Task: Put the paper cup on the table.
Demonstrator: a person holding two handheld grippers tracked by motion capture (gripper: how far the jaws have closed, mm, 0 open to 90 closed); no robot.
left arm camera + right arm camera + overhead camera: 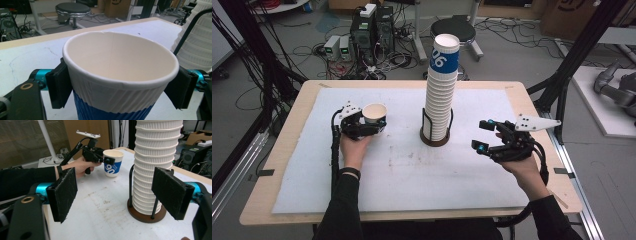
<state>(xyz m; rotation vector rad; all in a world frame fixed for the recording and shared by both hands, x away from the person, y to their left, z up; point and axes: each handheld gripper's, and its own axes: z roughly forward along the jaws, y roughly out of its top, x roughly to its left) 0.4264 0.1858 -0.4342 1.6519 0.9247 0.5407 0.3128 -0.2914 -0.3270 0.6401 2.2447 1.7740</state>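
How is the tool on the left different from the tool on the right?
The left tool is shut on a paper cup; the right tool is open and holds nothing. The left tool is farther from the cup stack than the right tool is. Both have black jaws.

Showing 1 loose paper cup (375, 116), 1 tall cup stack (441, 95), 1 stack holder (435, 136), 2 tongs: left tongs (371, 127), right tongs (482, 135).
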